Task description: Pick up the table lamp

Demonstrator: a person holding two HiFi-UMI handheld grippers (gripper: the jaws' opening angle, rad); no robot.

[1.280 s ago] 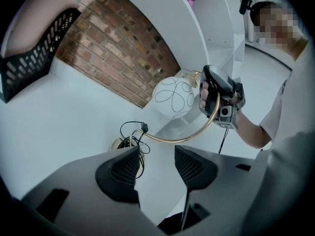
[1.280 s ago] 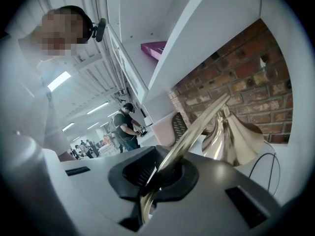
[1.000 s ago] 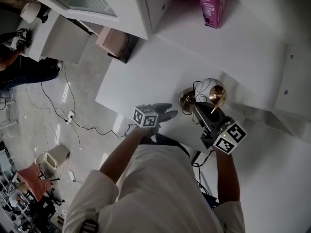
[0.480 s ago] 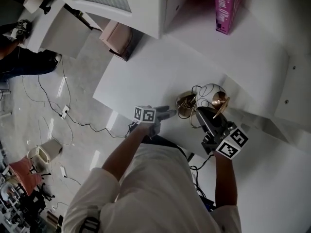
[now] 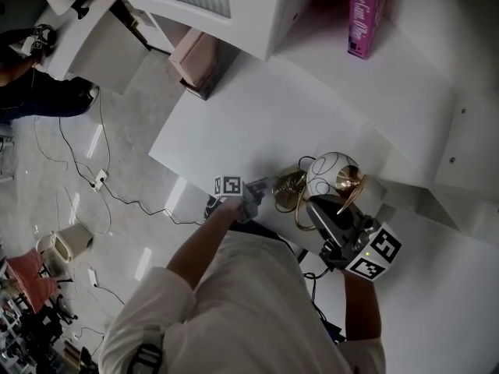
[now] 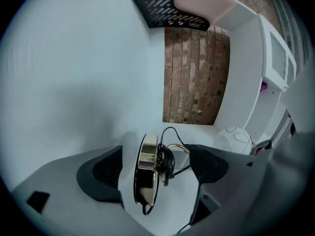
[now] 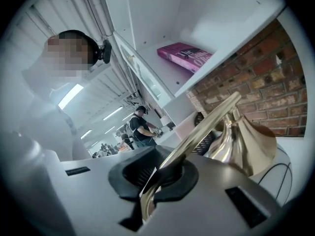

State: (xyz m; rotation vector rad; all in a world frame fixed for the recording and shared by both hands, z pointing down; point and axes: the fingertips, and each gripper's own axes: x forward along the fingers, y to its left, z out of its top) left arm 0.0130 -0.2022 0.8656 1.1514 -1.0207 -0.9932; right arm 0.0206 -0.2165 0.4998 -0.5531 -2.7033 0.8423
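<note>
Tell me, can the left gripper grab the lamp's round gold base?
Probably yes. The left gripper has just been opening its jaws; they stand wide apart with the base already between them, and only the black cord beside it.

A pink book [image 5: 359,18] is seen near the back edge of a white shelf [image 5: 405,92]; black cables [image 5: 117,197] are strewn over the floor [image 5: 70,146] beyond the white table's [image 5: 249,115] left edge

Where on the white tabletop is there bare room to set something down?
The wide stretch of tabletop between the lamp and the pink book is bare. It is crowded only at the near edge, around the lamp's base and cord.
</note>
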